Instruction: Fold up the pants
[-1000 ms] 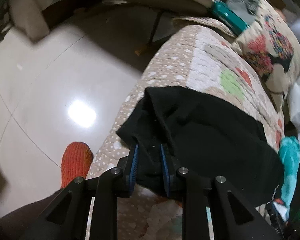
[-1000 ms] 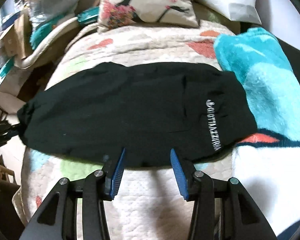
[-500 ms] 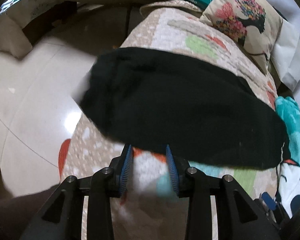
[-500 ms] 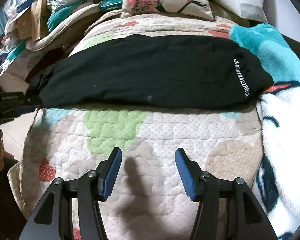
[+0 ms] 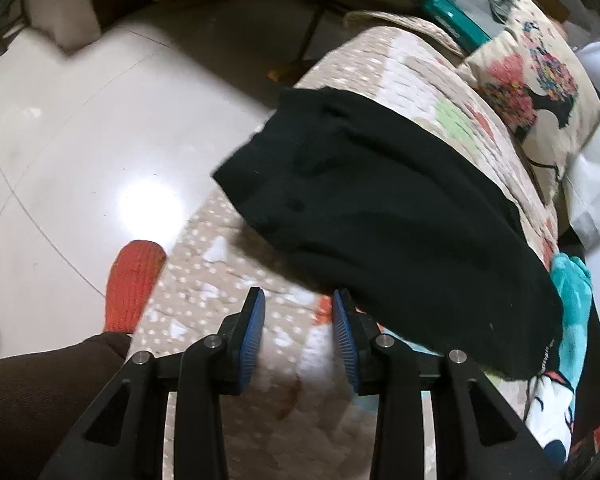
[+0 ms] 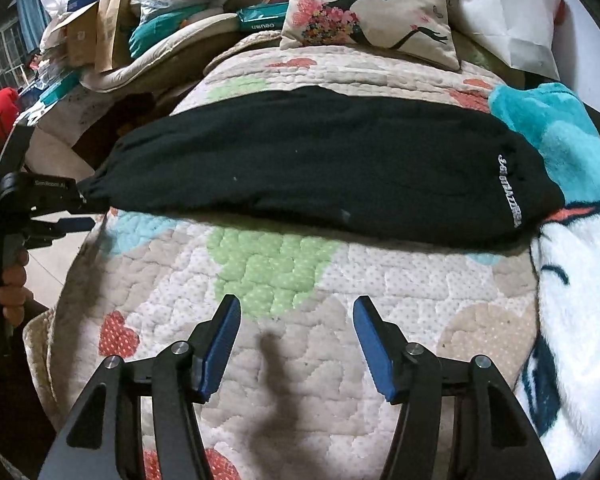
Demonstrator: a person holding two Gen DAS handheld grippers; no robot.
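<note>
Quilted bed (image 6: 300,360), one black pants (image 6: 320,168), two open tongs, left tongs (image 5: 298,300), right tongs (image 6: 296,306)

Bare quilt (image 6: 300,280) before pants (image 6: 320,168) — passable

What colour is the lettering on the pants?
White, on the black pants; clearest in the right wrist view.

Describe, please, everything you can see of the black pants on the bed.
The black pants look like soft knit fabric, already folded into one long band lying flat across the quilted cover. White lettering runs across the end next to the turquoise blanket, which that end touches; the opposite end looks gathered and reaches the cover's edge. Some pale lint specks show. Neither gripper holds them: the left gripper and right gripper are both open, short of the cloth.
</note>
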